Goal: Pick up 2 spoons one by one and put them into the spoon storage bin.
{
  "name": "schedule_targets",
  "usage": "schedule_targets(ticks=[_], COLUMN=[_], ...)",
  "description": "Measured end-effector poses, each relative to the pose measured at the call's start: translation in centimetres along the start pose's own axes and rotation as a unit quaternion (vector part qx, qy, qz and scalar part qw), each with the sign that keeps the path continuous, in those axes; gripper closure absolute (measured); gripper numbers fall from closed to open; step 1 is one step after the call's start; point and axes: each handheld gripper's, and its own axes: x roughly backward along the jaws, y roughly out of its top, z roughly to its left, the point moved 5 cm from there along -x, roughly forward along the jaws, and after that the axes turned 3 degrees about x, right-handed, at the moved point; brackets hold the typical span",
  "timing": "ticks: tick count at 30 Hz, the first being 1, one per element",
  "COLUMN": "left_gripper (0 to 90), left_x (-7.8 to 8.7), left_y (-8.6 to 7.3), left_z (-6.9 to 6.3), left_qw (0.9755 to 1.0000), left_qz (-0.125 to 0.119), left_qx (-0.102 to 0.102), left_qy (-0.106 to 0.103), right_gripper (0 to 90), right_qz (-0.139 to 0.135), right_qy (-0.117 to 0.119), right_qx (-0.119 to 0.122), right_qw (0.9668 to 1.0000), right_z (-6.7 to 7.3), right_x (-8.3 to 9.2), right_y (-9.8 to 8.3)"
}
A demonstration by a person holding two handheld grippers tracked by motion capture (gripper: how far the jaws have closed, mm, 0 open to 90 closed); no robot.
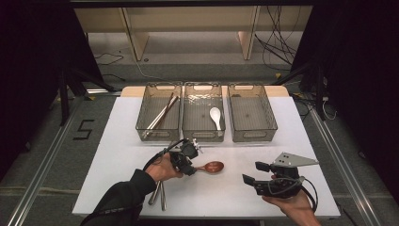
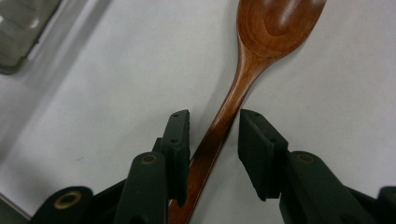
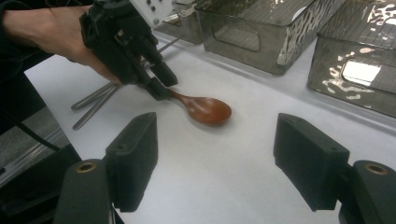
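While straddling the handle:
left gripper (image 2: 214,128): jaws partly apart, not yet clamped
wooden spoon (image 1: 210,166): flat on bench (image 1: 235,197), mid-front
right gripper (image 3: 215,154): wide, empty, near front right corner

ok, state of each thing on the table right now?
left gripper: jaws astride the wooden spoon's handle, gap still showing on one side
wooden spoon: flat on the table, bowl up
right gripper: open, nothing between the jaws
left bin: holds chopsticks
middle bin: holds white spoon
right bin: empty
metal utensils: lying at the table's near edge
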Motion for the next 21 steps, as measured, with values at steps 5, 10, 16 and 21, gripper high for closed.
schedule_targets(ticks=[5, 10, 16, 21], left_gripper=[67.5, 69.6, 76.0, 79.3], left_x=[-0.18, -0.22, -0.22, -0.21], left_y=[0.05, 0.19, 0.26, 0.27], left_z=[-0.06, -0.28, -0.62, -0.80], left_qw=[1.0000, 0.9998, 0.9994, 0.9989], left_qz=[0.005, 0.012, 0.017, 0.018], left_qx=[-0.007, -0.014, -0.029, -0.043], left_qy=[-0.002, 0.002, 0.004, 0.007], right_gripper=[32.0, 32.3, 32.5, 32.6], right_qz=[0.000, 0.002, 0.002, 0.002], right_qy=[0.002, 0.002, 0.002, 0.001], right_qx=[0.000, 0.001, 0.001, 0.001], right_qw=[1.0000, 1.0000, 1.0000, 1.0000], right_z=[-0.03, -0.08, -0.07, -0.08], right_x=[-0.08, -0.10, -0.15, -0.16], right_y=[-0.02, -0.03, 0.00, -0.01])
